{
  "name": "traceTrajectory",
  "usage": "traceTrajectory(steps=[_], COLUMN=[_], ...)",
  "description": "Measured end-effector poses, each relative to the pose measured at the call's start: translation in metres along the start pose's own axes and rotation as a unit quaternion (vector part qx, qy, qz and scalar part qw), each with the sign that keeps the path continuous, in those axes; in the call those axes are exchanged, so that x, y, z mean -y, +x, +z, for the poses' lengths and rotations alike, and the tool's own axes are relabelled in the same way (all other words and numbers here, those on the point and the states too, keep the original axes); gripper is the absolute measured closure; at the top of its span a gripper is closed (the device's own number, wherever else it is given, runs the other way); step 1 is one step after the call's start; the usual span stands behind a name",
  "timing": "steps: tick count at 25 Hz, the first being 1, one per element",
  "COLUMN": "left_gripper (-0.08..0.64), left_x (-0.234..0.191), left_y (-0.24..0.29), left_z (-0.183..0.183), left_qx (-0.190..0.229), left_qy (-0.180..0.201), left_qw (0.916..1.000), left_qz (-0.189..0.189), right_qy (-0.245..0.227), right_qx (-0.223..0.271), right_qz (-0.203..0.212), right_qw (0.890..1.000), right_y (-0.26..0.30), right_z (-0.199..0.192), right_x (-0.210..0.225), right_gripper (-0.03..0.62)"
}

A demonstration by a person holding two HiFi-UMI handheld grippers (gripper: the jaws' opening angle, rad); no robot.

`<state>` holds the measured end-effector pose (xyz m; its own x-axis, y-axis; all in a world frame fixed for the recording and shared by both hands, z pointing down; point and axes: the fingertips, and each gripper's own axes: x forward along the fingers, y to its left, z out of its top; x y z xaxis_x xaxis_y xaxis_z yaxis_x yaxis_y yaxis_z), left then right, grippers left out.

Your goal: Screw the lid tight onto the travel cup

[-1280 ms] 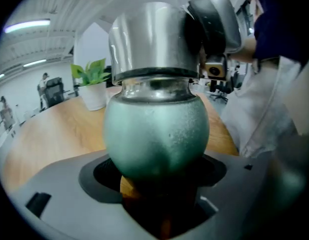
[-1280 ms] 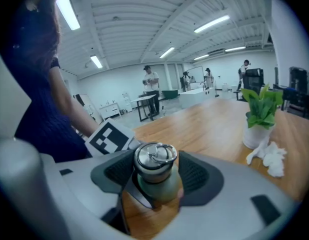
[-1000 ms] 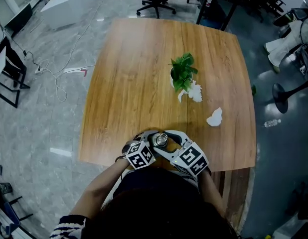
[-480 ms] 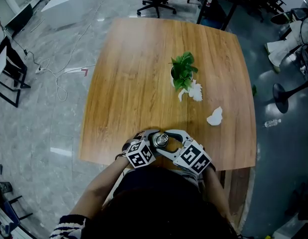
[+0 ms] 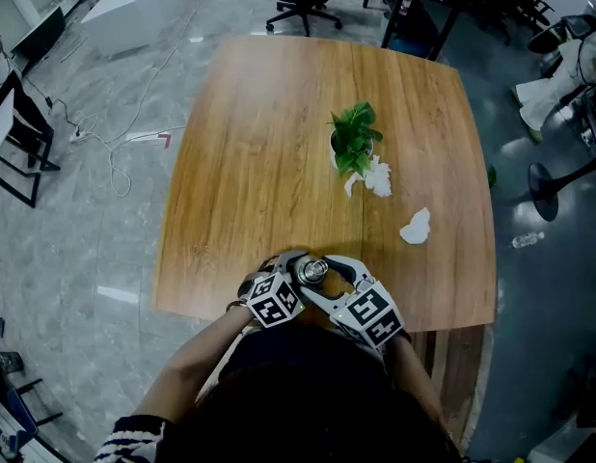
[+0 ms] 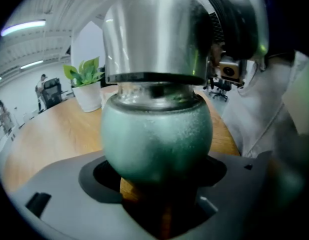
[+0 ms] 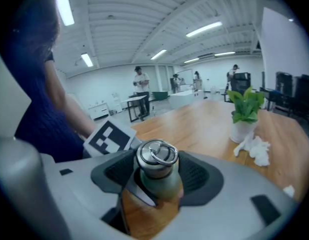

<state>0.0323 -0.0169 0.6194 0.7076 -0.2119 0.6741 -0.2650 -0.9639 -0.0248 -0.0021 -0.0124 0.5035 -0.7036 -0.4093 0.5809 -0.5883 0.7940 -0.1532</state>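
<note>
At the table's (image 5: 259, 162) near edge, the left gripper (image 5: 290, 270) clamps the cup's (image 6: 157, 139) green belly and the right gripper (image 5: 329, 276) pinches its steel lid (image 7: 156, 165). It looks like rigid, smooth metal, likely slippery; better to hold the lid's sides than its ring (image 7: 162, 151).

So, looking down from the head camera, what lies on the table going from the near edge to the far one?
First the travel cup, then the crumpled paper, the white tissue, and the potted plant.

No legible text, brand, number or sign reaches us here; the black-and-white square markers (image 5: 272, 307) on the left tool (image 5: 300, 270) and right tool (image 5: 322, 270) show only coded patterns.
</note>
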Motion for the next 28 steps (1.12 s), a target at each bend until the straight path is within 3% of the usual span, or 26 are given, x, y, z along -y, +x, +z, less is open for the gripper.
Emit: traceTrajectory(steps=[4,6,9,13,16,19,22,25,28], left_gripper=[0.181,0.179,0.179,0.181,0.179,0.180,0.179,0.179,0.179], left_x=[0.004,0.004,0.002,-0.006,-0.006,-0.001,0.001,0.000,-0.006], left_y=[-0.003,-0.003,-0.003,-0.001,0.000,-0.002,-0.004,-0.004,-0.003], left_z=[-0.003,-0.004,-0.002,0.000,0.000,-0.002,-0.002,-0.002,-0.001], left_qx=[-0.013,-0.023,-0.027,-0.017,-0.011,-0.005,-0.013,-0.015,-0.015], left_qy=[0.077,0.096,0.077,0.014,0.019,0.061,0.091,0.088,0.044], left_qw=[0.9934,0.9894,0.9926,0.9997,0.9995,0.9958,0.9905,0.9911,0.9975], left_qz=[-0.084,-0.106,-0.090,-0.015,-0.021,-0.069,-0.102,-0.098,-0.054], right_qy=[-0.084,-0.104,-0.095,-0.048,-0.037,-0.091,-0.139,-0.137,-0.086], right_qx=[-0.018,-0.007,0.007,0.013,0.011,-0.020,-0.034,-0.011,0.003], right_qz=[0.046,0.055,0.022,-0.053,-0.028,0.043,0.066,0.054,-0.013], right_qw=[0.995,0.993,0.995,0.997,0.999,0.995,0.988,0.989,0.996], right_y=[0.002,0.006,0.008,0.006,0.006,0.005,0.009,0.013,0.013], right_z=[0.001,0.005,0.009,0.008,0.006,0.001,0.000,0.004,0.007], right_x=[0.001,0.000,-0.002,0.002,0.002,-0.004,-0.002,-0.003,0.002], right_gripper=[0.325,0.327,0.341,0.341,0.341,0.339,0.339,0.339,0.339])
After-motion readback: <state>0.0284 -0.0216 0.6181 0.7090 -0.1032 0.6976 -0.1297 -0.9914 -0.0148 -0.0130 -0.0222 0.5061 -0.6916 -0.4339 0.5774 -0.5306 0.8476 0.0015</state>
